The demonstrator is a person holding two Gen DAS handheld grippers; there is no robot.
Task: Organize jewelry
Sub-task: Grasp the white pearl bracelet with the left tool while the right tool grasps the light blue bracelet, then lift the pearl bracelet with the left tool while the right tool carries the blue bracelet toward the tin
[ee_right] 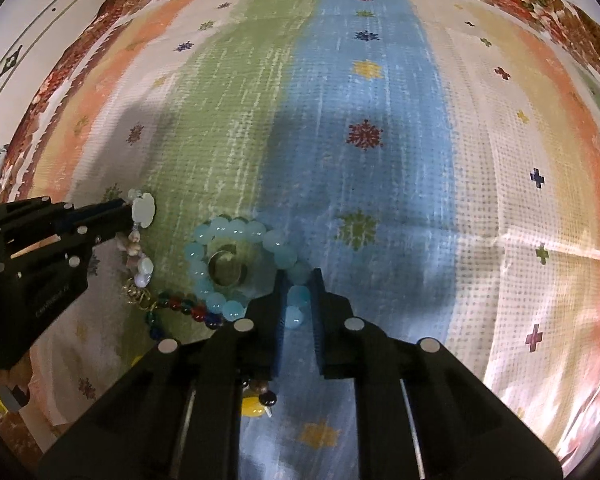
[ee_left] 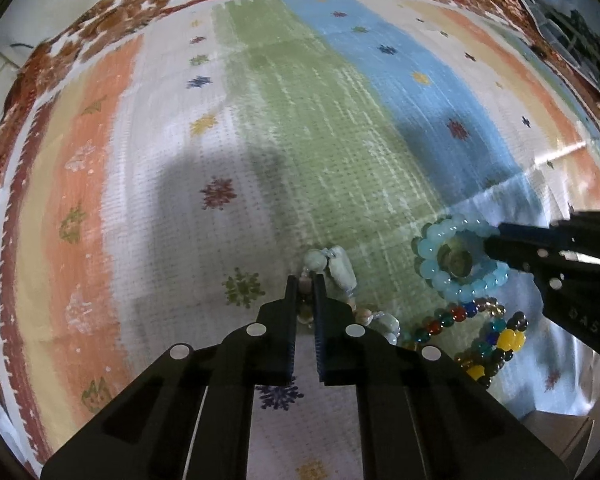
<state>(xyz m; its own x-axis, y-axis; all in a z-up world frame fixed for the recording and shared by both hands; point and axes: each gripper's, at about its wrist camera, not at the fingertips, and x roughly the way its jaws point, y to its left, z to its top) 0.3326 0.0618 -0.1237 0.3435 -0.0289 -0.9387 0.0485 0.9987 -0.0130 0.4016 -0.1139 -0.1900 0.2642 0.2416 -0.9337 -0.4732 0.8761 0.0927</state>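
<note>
A light blue bead bracelet (ee_left: pixel 458 258) (ee_right: pixel 236 264) lies on the striped cloth around a metal ring (ee_left: pixel 454 260) (ee_right: pixel 226 267). My right gripper (ee_right: pixel 298 292) (ee_left: pixel 490 248) is shut on the bracelet's beads at its near side. A pale stone bracelet (ee_left: pixel 338 270) (ee_right: pixel 140 236) lies to the left. My left gripper (ee_left: pixel 305 284) (ee_right: pixel 126 210) is shut on a bead of it. A multicoloured bead bracelet (ee_left: pixel 476 336) (ee_right: pixel 184 308) lies nearer, partly hidden under the right gripper.
A striped woven cloth (ee_left: pixel 320 120) (ee_right: pixel 360 160) in orange, white, green and blue covers the surface. A floral cloth (ee_left: pixel 100 36) borders its far edge. A fold crosses the cloth at the right (ee_right: pixel 540 246).
</note>
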